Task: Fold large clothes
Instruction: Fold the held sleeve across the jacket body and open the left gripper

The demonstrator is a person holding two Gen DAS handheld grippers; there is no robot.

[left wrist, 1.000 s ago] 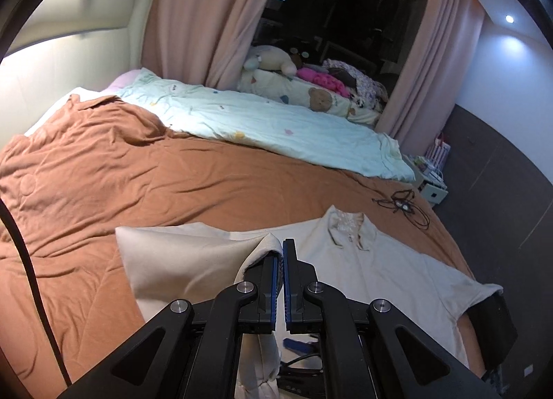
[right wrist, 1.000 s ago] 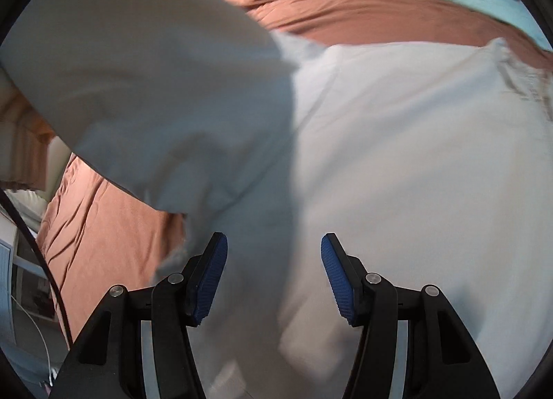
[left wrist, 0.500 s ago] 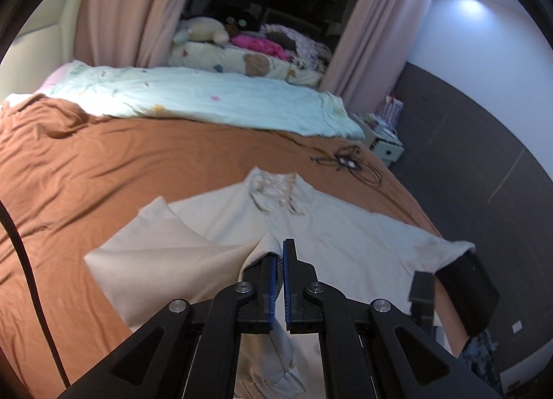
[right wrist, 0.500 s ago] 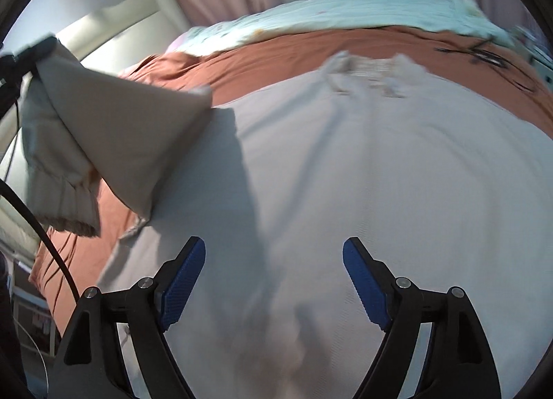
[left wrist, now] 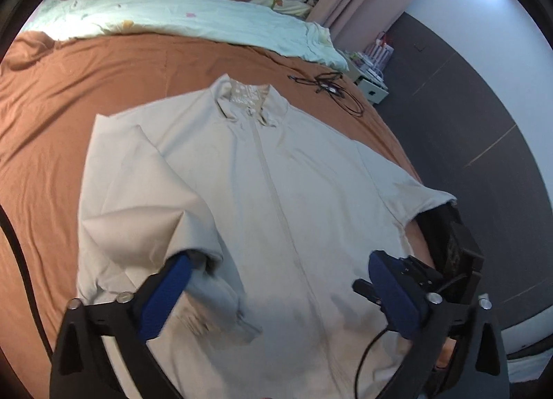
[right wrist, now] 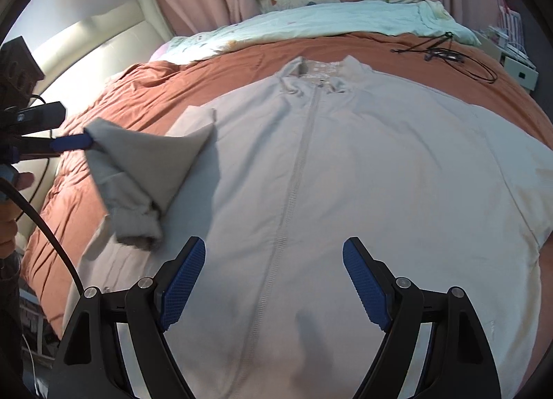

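Clearly our jacket (right wrist: 345,171) is soft, light (limp, really); both claws, left gripper (left wrist: 276,295) and right gripper (right wrist: 274,286), gape, grasping nothing; we'd pinch the sleeve (left wrist: 145,198) cuff beside its zipper (right wrist: 293,191).

Our left gripper (left wrist: 280,292) has glossy black arms ending in fingers (left wrist: 162,298) faced with blue, finely ribbed pads. Round silver screws (left wrist: 121,297) stud the arm joints, and a thin black cable (left wrist: 366,357) loops just beside its right arm. Our right gripper (right wrist: 274,281) matches it: black arms, blue cross-hatched pads (right wrist: 364,286), silver screws (right wrist: 402,282). Far left of the right gripper, bare skin of our left hand (right wrist: 8,222) shows at the frame edge.
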